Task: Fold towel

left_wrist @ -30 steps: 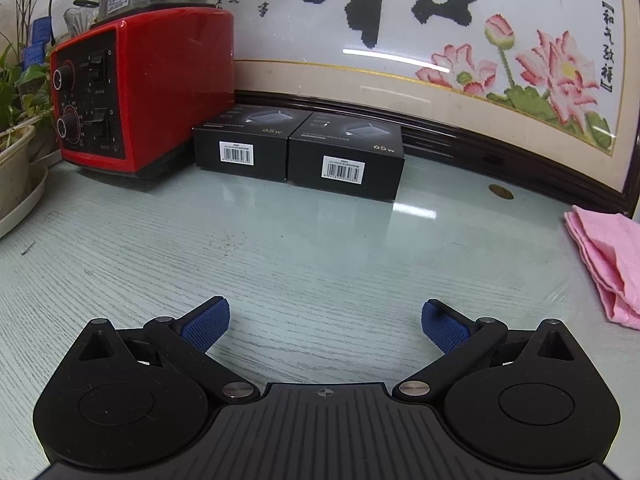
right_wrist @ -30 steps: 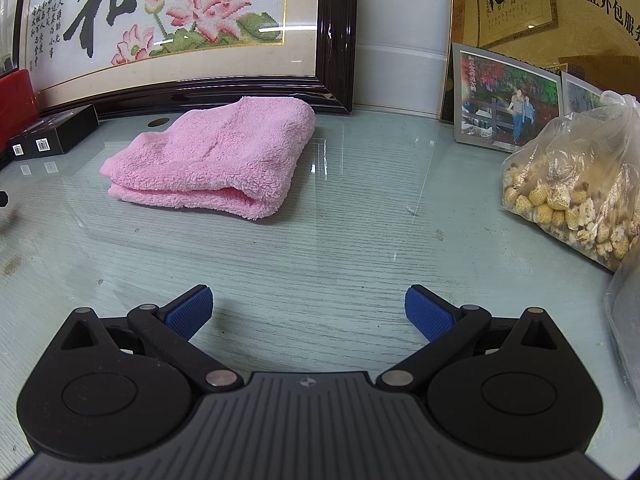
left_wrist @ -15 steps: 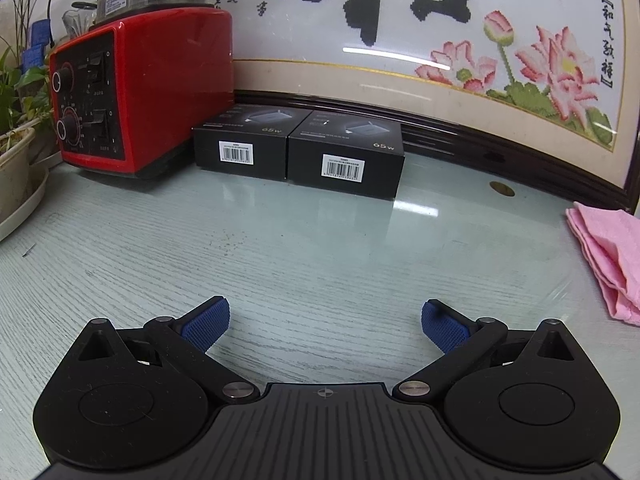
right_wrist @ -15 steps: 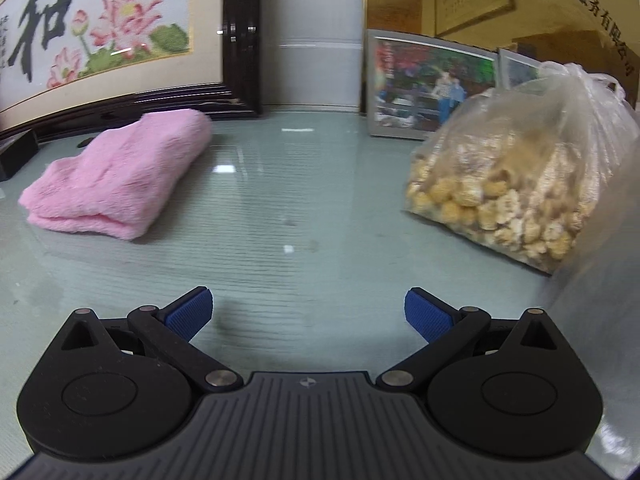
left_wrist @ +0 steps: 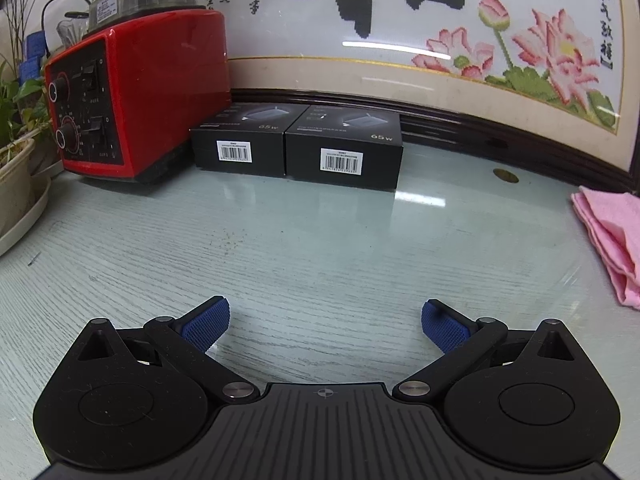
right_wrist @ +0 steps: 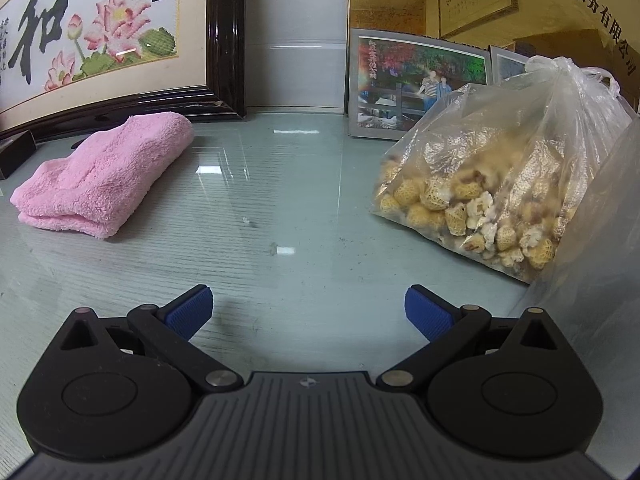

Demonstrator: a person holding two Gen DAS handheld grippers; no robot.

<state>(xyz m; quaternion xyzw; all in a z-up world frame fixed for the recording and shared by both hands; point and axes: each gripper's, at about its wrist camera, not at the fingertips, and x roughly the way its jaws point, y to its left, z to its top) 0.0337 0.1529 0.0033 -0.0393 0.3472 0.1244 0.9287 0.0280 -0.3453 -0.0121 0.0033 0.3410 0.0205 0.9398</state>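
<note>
- Left gripper (left_wrist: 325, 322) spread wide, gripping nothing, low over the glass tabletop (left_wrist: 320, 248).
- Right gripper (right_wrist: 308, 312) likewise released and empty.
- Pink towel (right_wrist: 104, 176) lies folded near the framed embroidery (right_wrist: 92, 44), well apart from both.
- Folding looks finished, though hidden layers may say otherwise; next call is probably just backing away.
- Bag of snacks (right_wrist: 492, 196) sits right.

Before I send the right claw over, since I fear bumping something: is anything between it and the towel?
Nothing visible. Bare tabletop lies between the open right claw and the towel, up to its left. The bag sits on the other side.
</note>
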